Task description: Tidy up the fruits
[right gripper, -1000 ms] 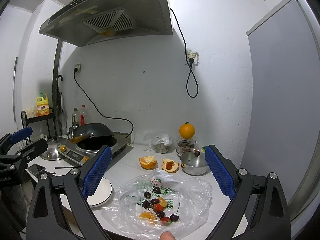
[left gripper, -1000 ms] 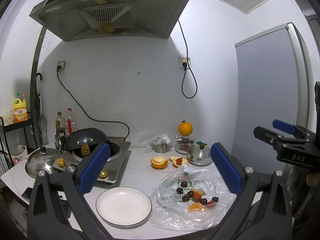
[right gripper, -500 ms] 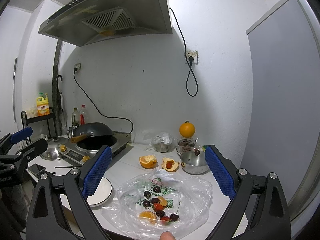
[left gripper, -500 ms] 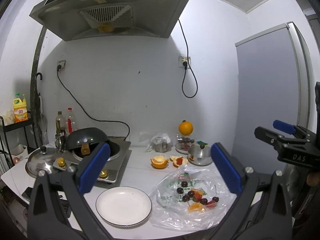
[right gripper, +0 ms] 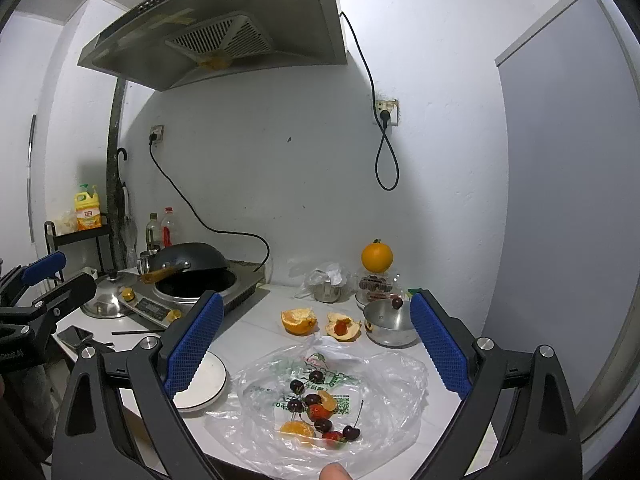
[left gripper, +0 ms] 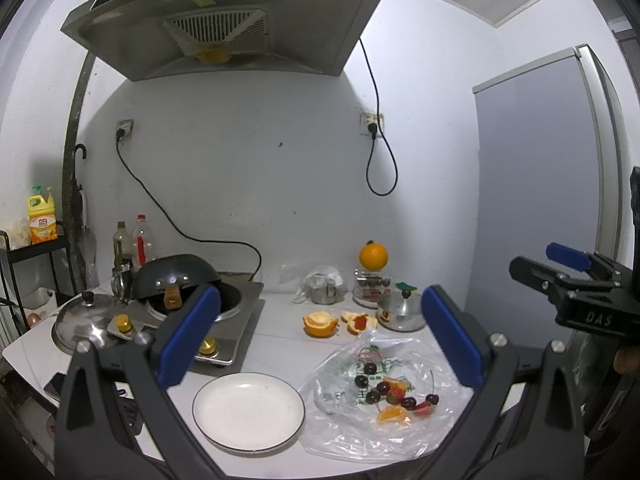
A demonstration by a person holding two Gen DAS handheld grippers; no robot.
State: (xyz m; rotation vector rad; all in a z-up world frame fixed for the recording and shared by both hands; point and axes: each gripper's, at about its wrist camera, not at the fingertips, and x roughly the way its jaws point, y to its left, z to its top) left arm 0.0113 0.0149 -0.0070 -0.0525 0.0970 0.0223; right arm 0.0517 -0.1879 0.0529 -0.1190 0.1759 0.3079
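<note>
A: How much room is there on the counter (left gripper: pixel 276 340)?

B: A fair strip of bare white surface runs between the stove (left gripper: pixel 224 320) and the plastic bag (right gripper: pixel 332 400). The bag lies near the front edge, its lower folds reaching almost to the lip. The white plate (left gripper: pixel 248 416) sits just left of it, also close to the front edge, apart from the bag in the left view.

A: And the tongs?

B: The left gripper (left gripper: pixel 320 340) is spread wide with nothing between its blue pads, held above the plate and bag. The right gripper (right gripper: pixel 316 340) is equally wide and empty, over the bag. Each shows at the side of the other's view.

A: Where is the fruit?

B: Spread loose on the flattened bag: dark cherries (right gripper: pixel 296 386) with thin stems, a red strawberry (right gripper: pixel 318 412) among them, and orange segments (right gripper: pixel 296 428) towards the front. Behind the bag lie a peeled orange half (right gripper: pixel 298 320) and a piece of peel (right gripper: pixel 342 326), beside a lidded steel pot (right gripper: pixel 390 322). A whole orange (right gripper: pixel 377 257) stands on a jar by the wall.
</note>
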